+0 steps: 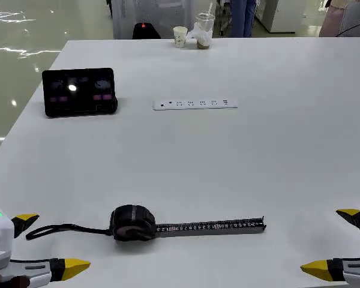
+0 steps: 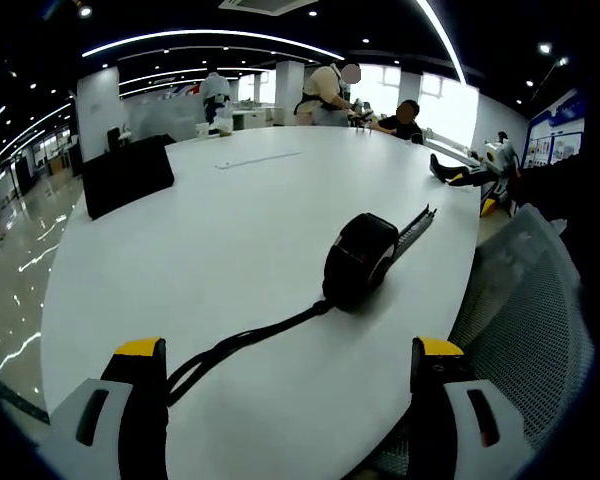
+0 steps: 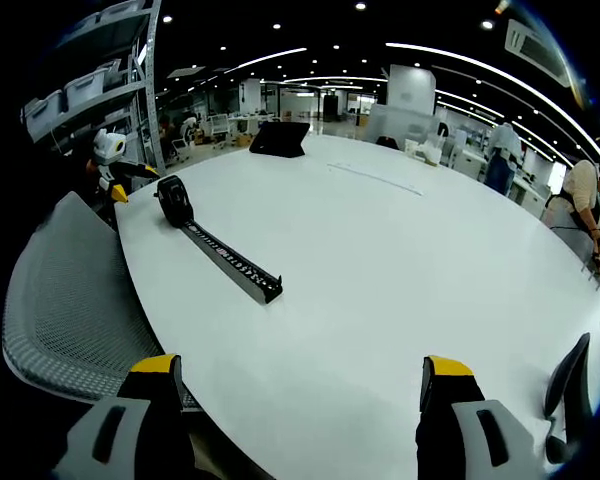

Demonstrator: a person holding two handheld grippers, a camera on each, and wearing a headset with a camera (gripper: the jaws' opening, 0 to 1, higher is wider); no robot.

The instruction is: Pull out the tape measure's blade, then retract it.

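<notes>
Tape measure (image 1: 132,223): black case, lies on the white table (image 1: 240,162) near the front edge, between the two grippers, closer to the L one.
Blade (image 1: 210,226): out of the case, flat on the table, runs from the case toward the R side; its end hook stops well short of the R gripper.
Strap (image 1: 66,229): black loop, trails from the case's other side toward the L gripper; in left gripper view it runs down toward one jaw tip, can't tell if it touches.
L gripper (image 1: 53,242): yellow-tipped jaws spread wide, nothing between them, apart from the case; points along the strap at the case.
R gripper (image 1: 330,241): jaws spread wide too, holding nothing, low over the table edge, well apart from the blade end.
Power strip (image 1: 195,104): white, flat, mid-table, far from the tape.
Black device (image 1: 79,92): dark screen w/ faint lights, stands at the table's L side.
Cups (image 1: 180,36): a paper cup and a clear plastic one at the far edge, side by side.
Mesh chair (image 3: 70,290): grey, at the near table edge in right gripper view.
</notes>
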